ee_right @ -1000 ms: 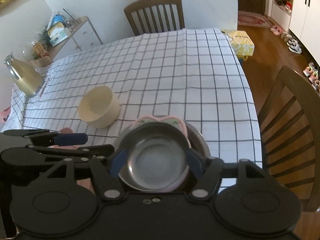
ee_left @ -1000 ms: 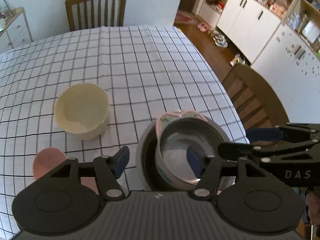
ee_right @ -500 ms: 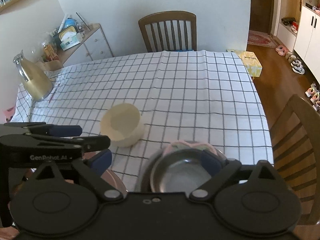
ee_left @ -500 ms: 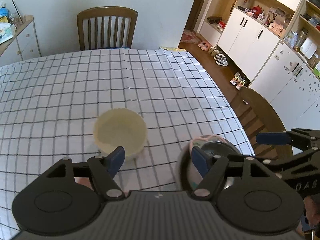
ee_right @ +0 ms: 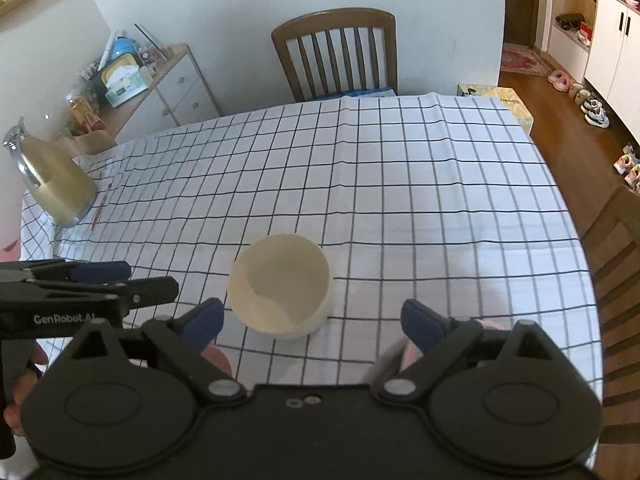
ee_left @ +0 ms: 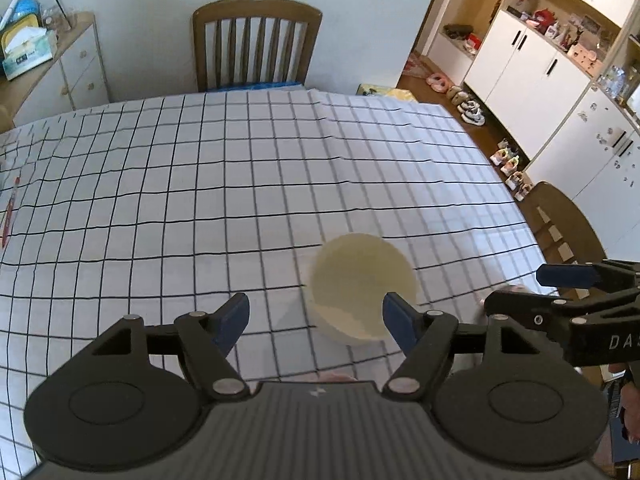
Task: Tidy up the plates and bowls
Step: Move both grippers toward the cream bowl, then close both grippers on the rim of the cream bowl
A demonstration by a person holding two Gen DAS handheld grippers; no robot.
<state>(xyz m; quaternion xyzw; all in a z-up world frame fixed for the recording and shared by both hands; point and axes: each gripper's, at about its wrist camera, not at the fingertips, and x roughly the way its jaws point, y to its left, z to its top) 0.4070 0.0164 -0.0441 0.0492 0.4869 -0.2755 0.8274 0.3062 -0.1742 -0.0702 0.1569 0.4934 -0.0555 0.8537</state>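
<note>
A white tablecloth with a black grid covers the table; a wooden slat-back chair stands at its far edge against the pale wall; a second wooden chair sits at the right side; far left, a light sideboard with drawers carries a tissue box and assorted clutter; a gold-coloured jug with a metal handle rests on the cloth's left edge, a red pen lying just beside it; white cabinets line the right wall, shoes scattered along the wooden floor beneath them.
</note>
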